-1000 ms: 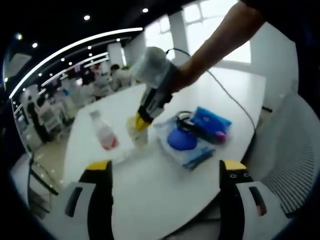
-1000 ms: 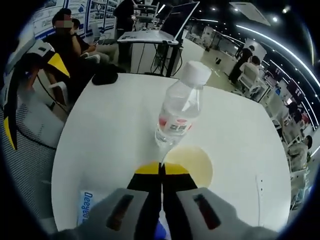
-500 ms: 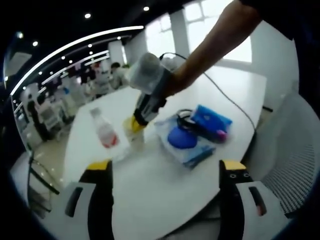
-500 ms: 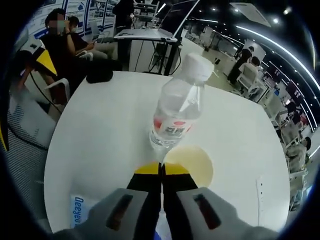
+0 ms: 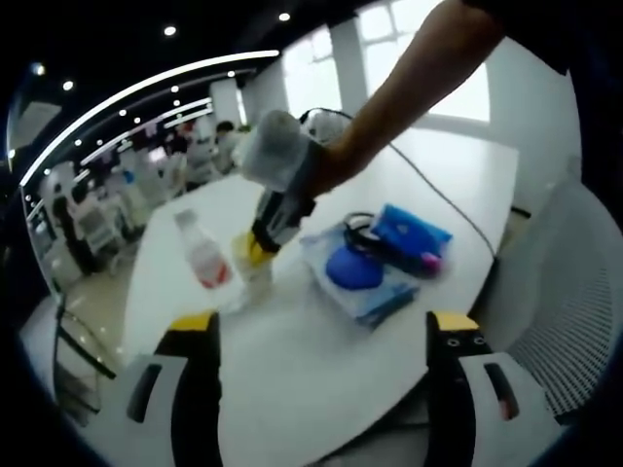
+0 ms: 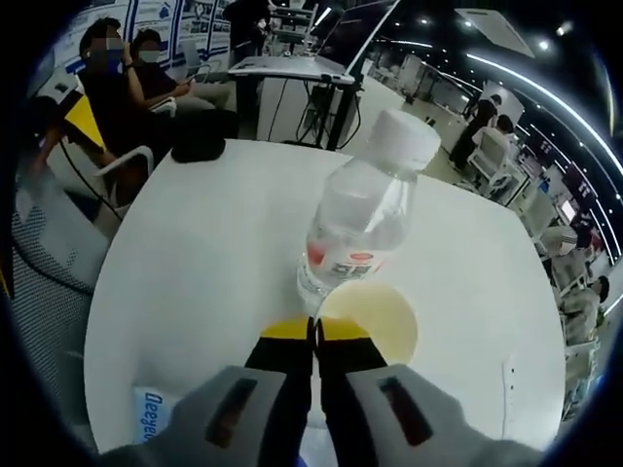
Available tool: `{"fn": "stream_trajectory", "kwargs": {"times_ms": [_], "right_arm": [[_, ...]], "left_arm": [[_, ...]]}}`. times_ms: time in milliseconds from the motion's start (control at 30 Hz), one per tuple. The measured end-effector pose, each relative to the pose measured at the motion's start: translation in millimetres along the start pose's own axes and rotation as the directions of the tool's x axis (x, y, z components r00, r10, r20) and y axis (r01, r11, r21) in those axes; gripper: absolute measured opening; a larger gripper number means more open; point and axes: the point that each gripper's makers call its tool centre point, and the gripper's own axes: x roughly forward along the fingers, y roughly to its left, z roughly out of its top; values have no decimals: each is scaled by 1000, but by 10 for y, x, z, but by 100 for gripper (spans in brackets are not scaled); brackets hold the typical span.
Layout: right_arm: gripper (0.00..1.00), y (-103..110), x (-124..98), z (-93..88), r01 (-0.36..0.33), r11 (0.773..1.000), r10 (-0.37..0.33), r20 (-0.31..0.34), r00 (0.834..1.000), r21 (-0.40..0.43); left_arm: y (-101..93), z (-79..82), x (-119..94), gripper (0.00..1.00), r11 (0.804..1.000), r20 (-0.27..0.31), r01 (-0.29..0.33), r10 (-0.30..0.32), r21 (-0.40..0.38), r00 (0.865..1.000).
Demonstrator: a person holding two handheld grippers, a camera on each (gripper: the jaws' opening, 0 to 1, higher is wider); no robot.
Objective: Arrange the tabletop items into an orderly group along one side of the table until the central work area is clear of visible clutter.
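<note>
Right tongs pinch the yellowish cup's rim beside a red-labelled bottle (label unreadable); left tongs gape over the bench.

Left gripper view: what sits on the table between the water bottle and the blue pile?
The pale cup, with the right gripper shut on its rim. Bare white table on either side of it.

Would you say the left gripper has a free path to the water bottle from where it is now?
Probably not directly: the left gripper is open, but the right gripper, shut on the cup, sits beside the water bottle, crowding the approach.
</note>
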Motion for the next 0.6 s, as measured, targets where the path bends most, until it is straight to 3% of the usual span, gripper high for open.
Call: {"fn": "stream_trajectory", "kwargs": {"times_ms": [233,333,600], "right_arm": [[2,18,7,-13,-6,1000,6,-13,1000,-22],[11,-5,27,-34,-4,1000,4,-13,1000,-13],[18,-100,-110,64,34,999,-34,36,999,11]], "left_arm": [[-4,5,10,84,1000,2,0,0,0,1000],[-6,11,13,84,1000,3,-1,1,0,1000],[-9,27,14,83,1000,5,-5,5,0,1000]]}}
